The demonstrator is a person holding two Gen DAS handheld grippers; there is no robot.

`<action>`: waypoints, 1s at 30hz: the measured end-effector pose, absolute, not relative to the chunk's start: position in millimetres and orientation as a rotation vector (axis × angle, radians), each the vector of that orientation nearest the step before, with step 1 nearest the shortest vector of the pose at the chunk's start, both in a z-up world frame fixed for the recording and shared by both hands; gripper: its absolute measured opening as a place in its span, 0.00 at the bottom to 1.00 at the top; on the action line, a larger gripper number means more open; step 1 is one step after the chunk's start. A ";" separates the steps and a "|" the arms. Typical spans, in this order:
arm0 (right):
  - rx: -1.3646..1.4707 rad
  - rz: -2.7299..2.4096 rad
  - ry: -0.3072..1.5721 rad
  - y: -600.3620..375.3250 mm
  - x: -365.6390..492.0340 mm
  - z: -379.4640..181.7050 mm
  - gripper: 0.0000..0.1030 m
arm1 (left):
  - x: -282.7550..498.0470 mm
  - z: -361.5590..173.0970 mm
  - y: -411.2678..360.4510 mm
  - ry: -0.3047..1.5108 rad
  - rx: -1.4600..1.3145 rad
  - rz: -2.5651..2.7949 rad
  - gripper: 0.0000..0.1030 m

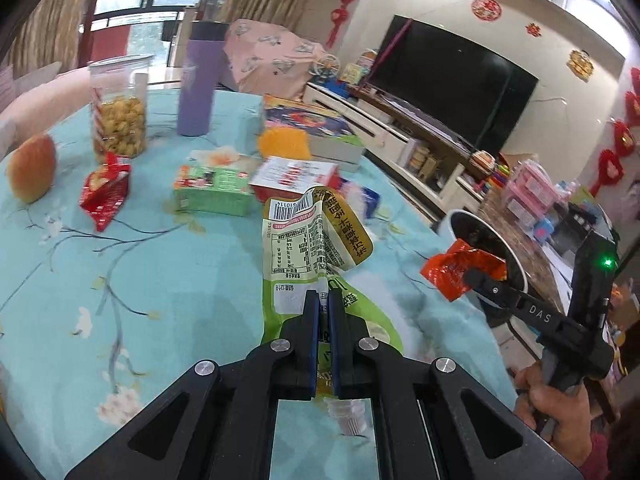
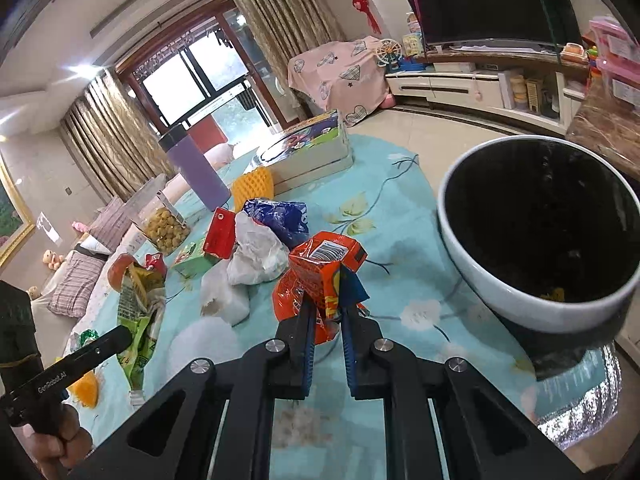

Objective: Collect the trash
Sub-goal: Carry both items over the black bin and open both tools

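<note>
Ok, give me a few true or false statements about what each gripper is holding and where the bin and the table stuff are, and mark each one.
1. The left gripper is shut on the green pouch. True.
2. The right gripper is empty. False: it is shut on the orange wrapper.
3. The trash bin has a white rim and a dark inside. True.
4. The orange wrapper already lies inside the trash bin. False: it is in the right gripper, beside the bin.
5. The purple bottle lies on its side. False: it stands upright on the table.
6. A red snack packet lies on the table near the jar of snacks. True.
</note>
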State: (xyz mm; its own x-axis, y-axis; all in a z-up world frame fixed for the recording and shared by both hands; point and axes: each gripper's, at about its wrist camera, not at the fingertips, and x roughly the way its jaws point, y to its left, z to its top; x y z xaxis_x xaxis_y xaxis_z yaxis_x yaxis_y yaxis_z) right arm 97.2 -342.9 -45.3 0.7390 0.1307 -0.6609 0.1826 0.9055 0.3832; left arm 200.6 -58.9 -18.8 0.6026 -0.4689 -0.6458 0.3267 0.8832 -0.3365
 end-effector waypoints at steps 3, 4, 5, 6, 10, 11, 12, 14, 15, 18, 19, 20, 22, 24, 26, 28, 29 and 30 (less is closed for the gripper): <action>0.451 -0.042 0.735 -348.6 87.5 -40.8 0.11 | 198.1 -11.4 -75.4 0.792 -0.165 -0.502 0.02; 0.453 -0.047 0.731 -351.2 84.3 -38.9 0.11 | 198.9 -9.8 -79.6 0.788 -0.158 -0.513 0.02; 0.457 -0.053 0.726 -353.9 80.7 -37.0 0.11 | 199.6 -6.5 -86.9 0.784 -0.148 -0.529 0.02; 0.460 -0.060 0.721 -357.0 77.4 -35.7 0.11 | 200.9 -5.1 -90.9 0.783 -0.142 -0.540 0.02; 0.467 -0.093 0.701 -371.2 64.7 -30.5 0.11 | 209.4 -3.0 -114.3 0.792 -0.108 -0.578 0.02; 0.470 -0.101 0.699 -374.7 62.0 -29.6 0.11 | 212.6 -4.3 -118.4 0.796 -0.104 -0.582 0.02; 0.474 -0.110 0.696 -378.9 59.4 -29.1 0.11 | 215.2 -5.5 -124.8 0.801 -0.096 -0.592 0.02; 0.480 -0.124 0.693 -385.5 55.1 -28.3 0.11 | 221.6 -9.5 -137.5 0.812 -0.082 -0.606 0.02; 0.481 -0.131 0.691 -389.1 52.6 -28.1 0.11 | 222.9 -11.4 -143.8 0.816 -0.075 -0.612 0.02; 0.489 -0.150 0.690 -400.3 46.5 -27.9 0.11 | 231.8 -14.9 -163.1 0.829 -0.045 -0.630 0.02; 0.492 -0.159 0.689 -405.0 44.2 -27.9 0.11 | 233.8 -15.8 -169.3 0.834 -0.037 -0.636 0.02; 0.495 -0.166 0.688 -409.2 42.0 -28.3 0.11 | 237.5 -16.8 -179.3 0.841 -0.026 -0.646 0.02; 0.503 -0.180 0.687 -418.1 38.6 -28.5 0.11 | 243.9 -18.0 -190.2 0.851 -0.016 -0.662 0.02; 0.510 -0.196 0.683 -426.6 36.0 -28.5 0.11 | 249.0 -18.2 -200.1 0.854 -0.005 -0.674 0.02; 0.513 -0.208 0.678 -434.9 32.1 -26.9 0.11 | 253.9 -20.2 -214.5 0.857 0.014 -0.684 0.02; 0.515 -0.220 0.675 -442.7 30.3 -25.7 0.11 | 260.1 -21.8 -224.7 0.861 0.028 -0.694 0.02; 0.516 -0.223 0.675 -444.5 29.6 -25.4 0.11 | 261.4 -22.3 -229.2 0.861 0.032 -0.696 0.02; 0.517 -0.228 0.676 -445.3 30.3 -26.2 0.11 | 265.4 -23.3 -235.3 0.864 0.039 -0.703 0.02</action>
